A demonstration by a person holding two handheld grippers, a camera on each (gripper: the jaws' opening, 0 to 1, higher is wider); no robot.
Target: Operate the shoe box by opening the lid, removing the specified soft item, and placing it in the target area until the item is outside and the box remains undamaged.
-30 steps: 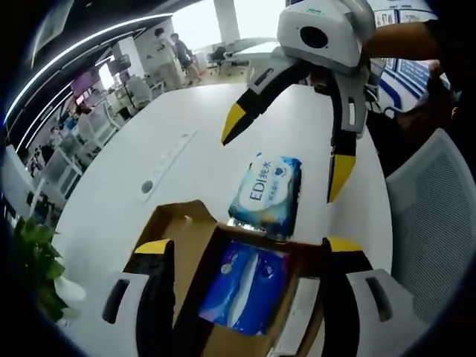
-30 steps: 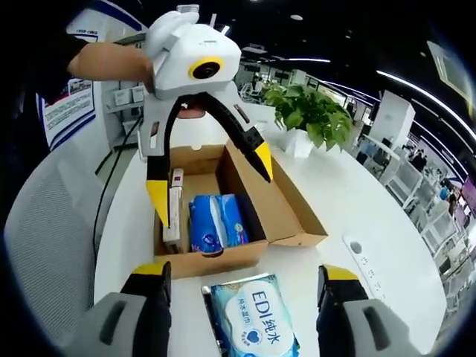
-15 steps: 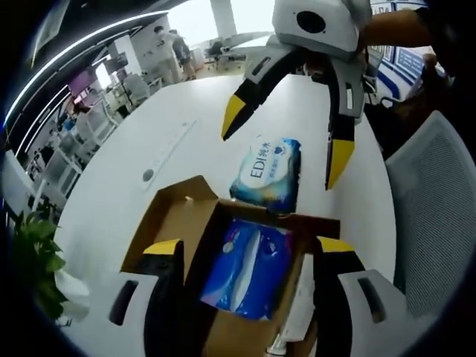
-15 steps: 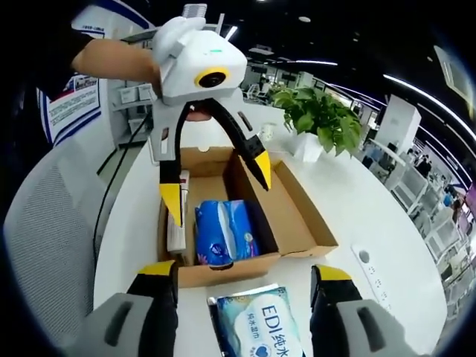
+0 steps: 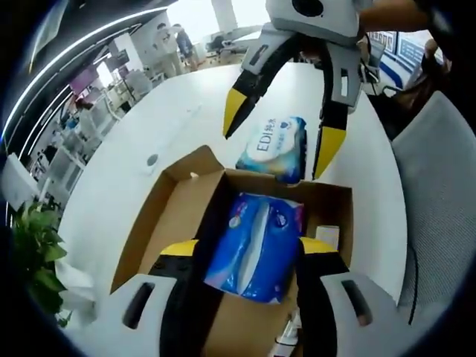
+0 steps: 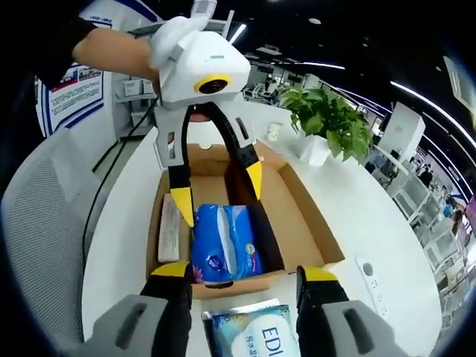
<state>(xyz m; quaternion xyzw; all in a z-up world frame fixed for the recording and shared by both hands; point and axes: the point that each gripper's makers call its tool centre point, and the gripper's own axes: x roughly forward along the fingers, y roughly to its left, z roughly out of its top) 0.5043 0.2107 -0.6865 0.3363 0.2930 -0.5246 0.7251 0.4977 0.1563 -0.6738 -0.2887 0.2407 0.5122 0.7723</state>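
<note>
The open brown shoe box (image 5: 186,190) (image 6: 309,223) lies on the white table. Inside it is a soft blue pack (image 5: 256,238) (image 6: 223,242). My left gripper (image 5: 247,248) (image 6: 219,192) is open and hangs low over the box, one jaw on each side of the blue pack. A blue-and-white wipes pack marked EDI (image 5: 275,145) (image 6: 256,338) lies on the table just outside the box's end wall. My right gripper (image 6: 244,274) (image 5: 280,130) is open above that wipes pack, holding nothing.
A flat white item (image 6: 169,238) (image 5: 327,236) lies along one side wall inside the box. A potted plant (image 6: 331,119) stands beyond the box. A grey mesh chair (image 5: 439,193) (image 6: 37,238) is at the table edge. A round socket (image 5: 152,160) is set in the tabletop.
My left gripper has come down and forward over the box, so its jaws now flank the blue pack. The right gripper stays open over the wipes pack.
</note>
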